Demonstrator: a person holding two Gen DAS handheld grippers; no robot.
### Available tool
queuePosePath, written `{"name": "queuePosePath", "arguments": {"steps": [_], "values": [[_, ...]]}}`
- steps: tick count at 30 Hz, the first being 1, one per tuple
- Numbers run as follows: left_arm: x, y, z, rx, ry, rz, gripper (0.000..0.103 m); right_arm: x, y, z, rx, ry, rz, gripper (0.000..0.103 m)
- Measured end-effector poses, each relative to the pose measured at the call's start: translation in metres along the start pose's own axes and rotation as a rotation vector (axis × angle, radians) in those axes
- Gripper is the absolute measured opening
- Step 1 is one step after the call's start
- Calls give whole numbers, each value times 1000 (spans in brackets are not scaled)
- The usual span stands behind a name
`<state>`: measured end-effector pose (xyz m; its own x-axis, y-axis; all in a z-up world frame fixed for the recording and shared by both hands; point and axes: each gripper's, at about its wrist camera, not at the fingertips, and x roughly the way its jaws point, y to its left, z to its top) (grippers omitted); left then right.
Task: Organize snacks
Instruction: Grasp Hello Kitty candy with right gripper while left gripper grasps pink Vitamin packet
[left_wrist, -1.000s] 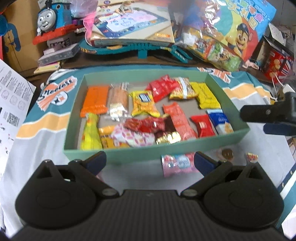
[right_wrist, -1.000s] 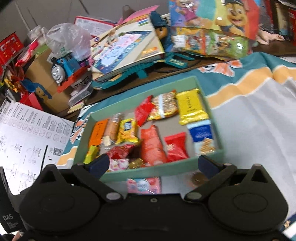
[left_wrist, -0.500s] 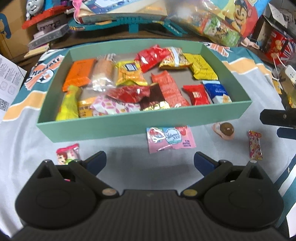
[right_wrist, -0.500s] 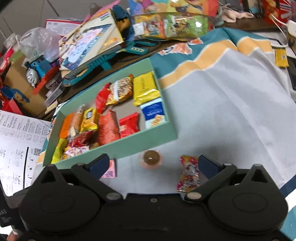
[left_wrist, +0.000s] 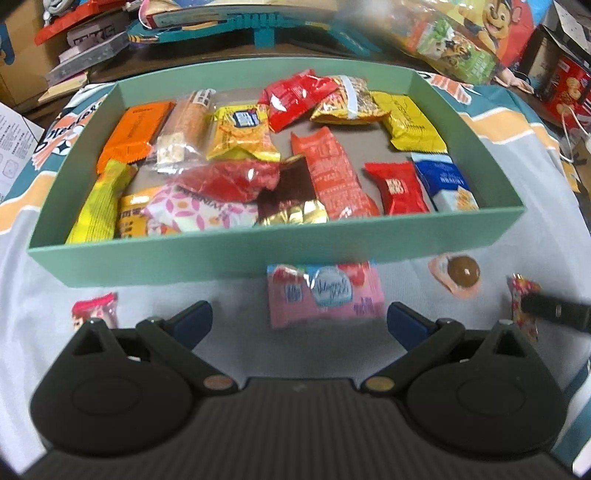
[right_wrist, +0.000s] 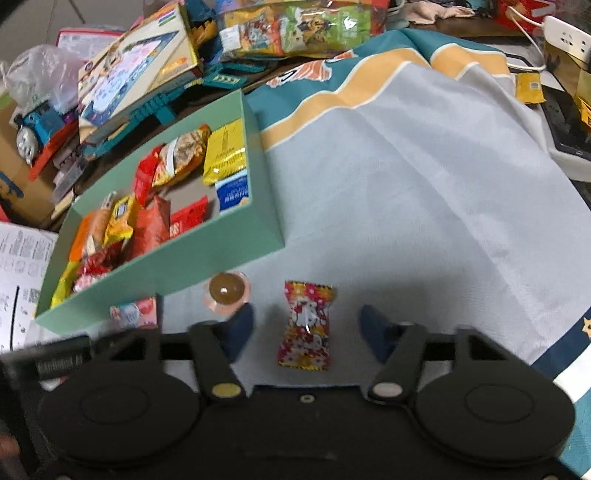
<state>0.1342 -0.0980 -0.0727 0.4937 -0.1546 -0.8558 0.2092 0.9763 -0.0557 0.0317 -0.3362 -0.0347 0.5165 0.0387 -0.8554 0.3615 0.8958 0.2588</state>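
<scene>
A green box (left_wrist: 280, 251) (right_wrist: 207, 254) holds several snack packets. In front of it on the grey cloth lie a pink packet (left_wrist: 325, 295) (right_wrist: 135, 314), a round brown jelly cup (left_wrist: 460, 275) (right_wrist: 225, 291), a red-and-yellow patterned candy (right_wrist: 306, 326) (left_wrist: 522, 306) and a small pink candy (left_wrist: 94, 310). My left gripper (left_wrist: 299, 323) is open, just short of the pink packet. My right gripper (right_wrist: 306, 328) is open with its fingers on either side of the patterned candy; its finger shows in the left wrist view (left_wrist: 557, 312).
Toys, books and a Paw Patrol bag (right_wrist: 299, 26) crowd the table behind the box. A toy train (right_wrist: 37, 125) and printed sheets (right_wrist: 18, 266) lie at left. A power strip (right_wrist: 565, 37) and a black device (right_wrist: 569, 125) sit at right.
Both grippers have dropped lower and closer to the cloth. The left has neared the pink packet. The right has swung right and come down around the patterned candy.
</scene>
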Motion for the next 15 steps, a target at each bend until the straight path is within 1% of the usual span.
{"name": "queuePosePath", "arguments": {"steps": [4, 7, 8, 9, 10, 11, 12, 15], "values": [[14, -4, 6, -18, 13, 14, 103, 2, 7, -4, -69, -6, -20, 53], [21, -3, 5, -11, 15, 54, 103, 4, 14, -6, -113, -15, -36, 51], [21, -1, 4, -4, 7, 63, 103, 5, 17, -8, -131, -18, -40, 46], [21, 1, 3, -5, 5, 62, 103, 6, 22, -9, -150, -19, -46, 38], [20, 4, 1, -9, 5, 65, 103, 7, 25, -10, -169, -18, -52, 34], [19, 8, 0, -11, 4, 65, 103, 7, 30, -11, -190, -16, -52, 27], [18, 12, -2, -11, 2, 68, 103, 9, 33, -11, -199, -10, -42, 25], [14, 26, -7, -21, -2, 83, 103, 12, 46, -15, -227, 3, -9, 25]]}}
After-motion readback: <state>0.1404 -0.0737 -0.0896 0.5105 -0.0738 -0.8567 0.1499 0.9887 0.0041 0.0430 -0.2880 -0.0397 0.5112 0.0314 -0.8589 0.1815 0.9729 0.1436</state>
